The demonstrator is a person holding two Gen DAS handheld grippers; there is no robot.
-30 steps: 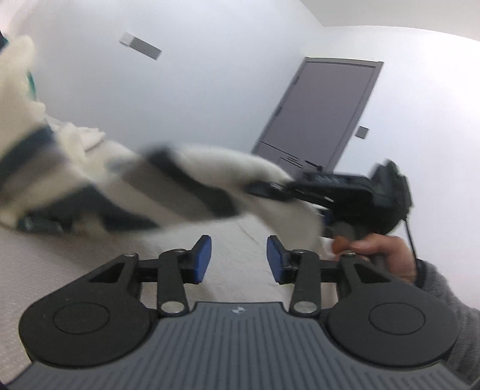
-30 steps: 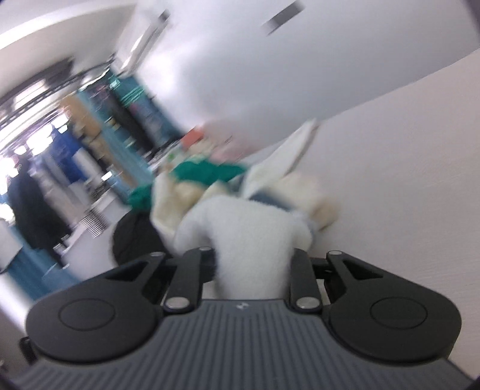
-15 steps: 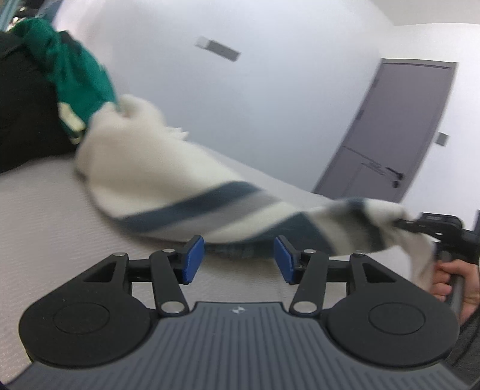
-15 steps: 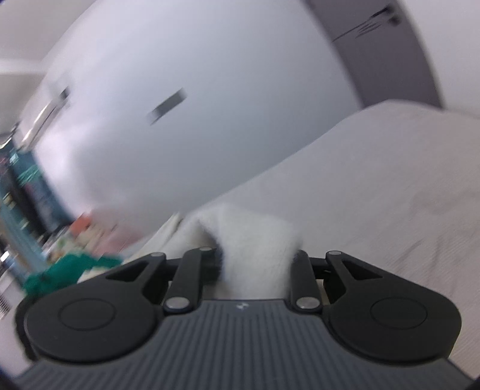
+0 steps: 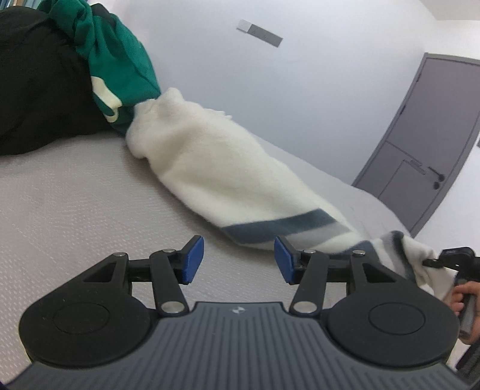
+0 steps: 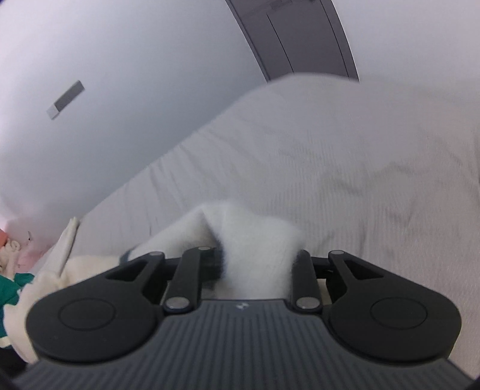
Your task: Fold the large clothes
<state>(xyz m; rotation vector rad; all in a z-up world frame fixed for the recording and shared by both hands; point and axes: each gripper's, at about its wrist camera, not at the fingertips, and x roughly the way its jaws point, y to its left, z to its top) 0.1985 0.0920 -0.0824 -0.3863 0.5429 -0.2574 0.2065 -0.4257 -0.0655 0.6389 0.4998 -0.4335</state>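
right claw (image 6: 258,264), jaws opening, grips the white fleece garment (image 5: 222,168); left claw (image 5: 239,259) gapes empty above the bed (image 5: 75,204).

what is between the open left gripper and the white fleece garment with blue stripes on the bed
Nothing visible: only bare bed cover lies between the left gripper and the white fleece garment with blue stripes.

From my feed I see a pale textured bed (image 5: 75,204) filling the foreground. Behind it a plain white wall (image 5: 315,90) carries a small grey plate (image 5: 259,29), and a grey door (image 5: 426,141) with a dark handle stands off to the right.
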